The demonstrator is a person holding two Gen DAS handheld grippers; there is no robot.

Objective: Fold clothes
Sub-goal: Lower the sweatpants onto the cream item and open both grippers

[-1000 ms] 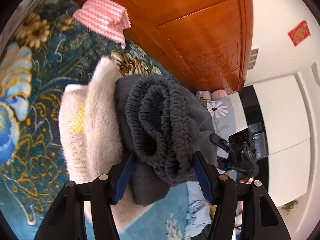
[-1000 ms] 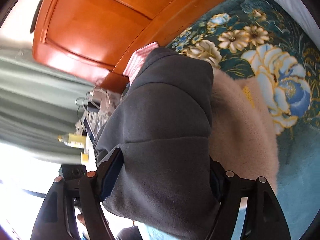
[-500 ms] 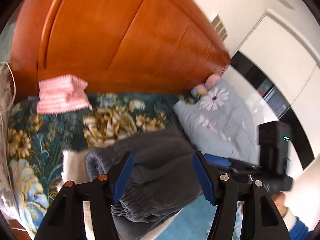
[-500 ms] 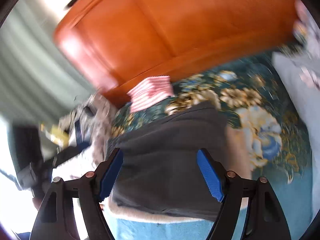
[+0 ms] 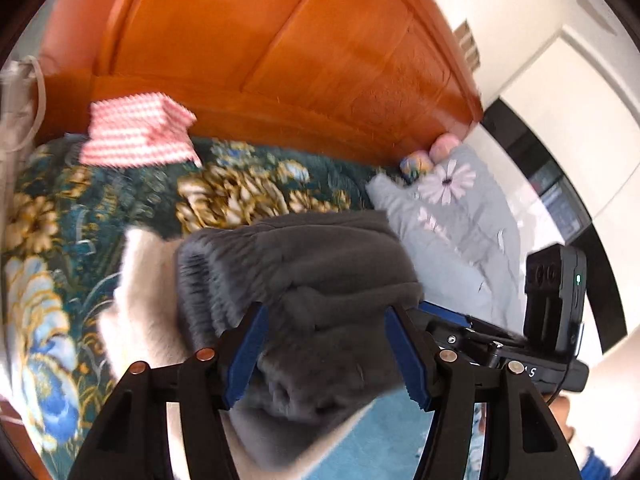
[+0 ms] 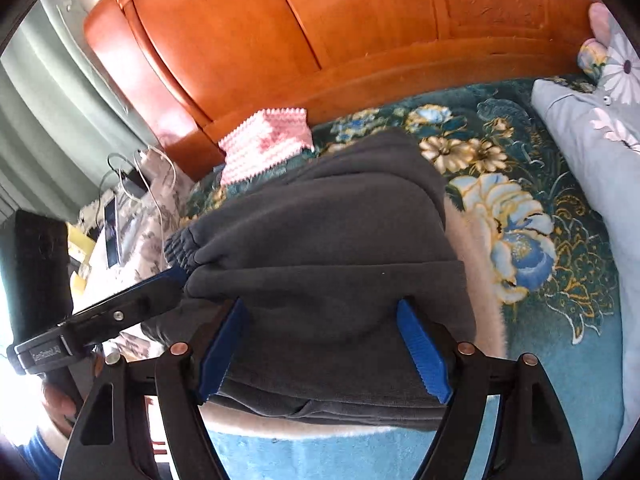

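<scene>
Left wrist view shows the left gripper (image 5: pixel 326 350) spread around the folded grey garment (image 5: pixel 304 280) atop a cream sweater (image 5: pixel 138 300) (on the floral bedspread (image 5: pixel 240 196)), while the right gripper (image 6: pixel 322 350) is opening, pads flanking it.

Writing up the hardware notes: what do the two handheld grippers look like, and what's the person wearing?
Both the left gripper and right gripper have black frames with cut-out fingers, ridged blue pads and copper-coloured pivot screws. Each carries a black boxy camera module with a small green light. The person wears blue sleeves with a white cuff.
</scene>
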